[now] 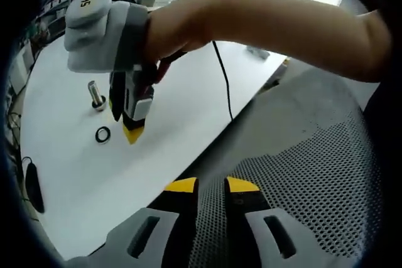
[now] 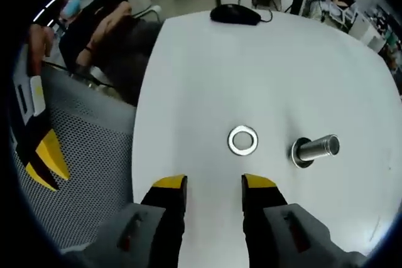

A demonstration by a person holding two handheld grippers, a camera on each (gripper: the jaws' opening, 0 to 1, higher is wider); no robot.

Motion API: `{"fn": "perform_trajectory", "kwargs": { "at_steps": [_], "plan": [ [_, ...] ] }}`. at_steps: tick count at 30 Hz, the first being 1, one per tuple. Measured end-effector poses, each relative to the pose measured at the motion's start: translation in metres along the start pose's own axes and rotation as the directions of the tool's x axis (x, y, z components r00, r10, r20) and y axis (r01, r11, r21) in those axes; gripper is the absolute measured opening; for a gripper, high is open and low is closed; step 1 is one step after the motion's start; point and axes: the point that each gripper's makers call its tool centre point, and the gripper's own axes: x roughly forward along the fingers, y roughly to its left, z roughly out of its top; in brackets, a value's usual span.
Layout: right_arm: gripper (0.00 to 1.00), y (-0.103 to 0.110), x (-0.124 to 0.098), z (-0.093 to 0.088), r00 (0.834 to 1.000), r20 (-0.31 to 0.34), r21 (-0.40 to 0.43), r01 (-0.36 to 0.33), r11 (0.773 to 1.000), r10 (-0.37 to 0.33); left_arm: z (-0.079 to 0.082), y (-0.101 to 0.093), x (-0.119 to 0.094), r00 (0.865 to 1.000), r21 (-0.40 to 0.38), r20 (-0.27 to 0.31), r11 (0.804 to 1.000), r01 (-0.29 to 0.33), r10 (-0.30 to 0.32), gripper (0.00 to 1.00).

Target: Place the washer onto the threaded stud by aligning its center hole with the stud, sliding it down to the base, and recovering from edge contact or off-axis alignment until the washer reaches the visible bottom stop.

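Now washer (image 2: 242, 140) flat on table (image 2: 207, 67), just ahead of parted, empty right tongs (image 2: 213, 184), beside stud (image 2: 316, 149).

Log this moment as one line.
washer: flat on table, beside stud | right hand-held gripper: open, above washer | left hand-held gripper: empty

The left gripper view looks from off the edge of the desk (image 1: 163, 130), above a mesh chair (image 1: 314, 174), toward the right claw (image 1: 129, 123) farther ahead. The right gripper view looks steeply down at the desk from close range. The washer (image 2: 242, 140) lies just ahead of its claw (image 2: 213, 183), the stud (image 2: 314, 150) ahead-right. Both views share washer (image 1: 102, 134), stud (image 1: 96, 95) and desk.
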Motion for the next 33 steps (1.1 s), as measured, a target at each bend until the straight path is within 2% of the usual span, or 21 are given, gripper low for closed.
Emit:
{"fn": "perform_trajectory", "kwargs": {
  "at_steps": [9,14,20,21,33],
  "plan": [
    [0.37,0.0,0.01,0.007,0.999,0.017,0.011,0.032,0.999,-0.033,0.0,0.001,0.0,1.0,0.002,0.002,1.0,-0.006,0.006,0.14],
    [0.37,-0.001,0.013,0.005,0.998,-0.021,-0.038,0.057,0.998,-0.058,0.0,0.0,0.0,1.0,0.002,0.0,1.0,-0.004,0.004,0.14],
    [0.38,-0.001,0.019,-0.001,0.996,-0.056,-0.053,0.062,0.997,-0.065,0.0,0.0,0.0,1.0,0.004,0.0,1.0,0.0,0.0,0.14],
    [0.37,-0.002,0.018,-0.001,0.996,-0.052,-0.07,0.072,0.995,-0.076,0.0,0.0,0.0,1.0,0.004,0.001,1.0,0.002,-0.002,0.14],
    [0.37,-0.004,0.017,-0.001,0.996,-0.031,-0.039,0.087,0.995,-0.088,0.0,-0.002,0.0,1.0,0.012,-0.004,1.0,0.012,-0.012,0.14]
  ]
}}
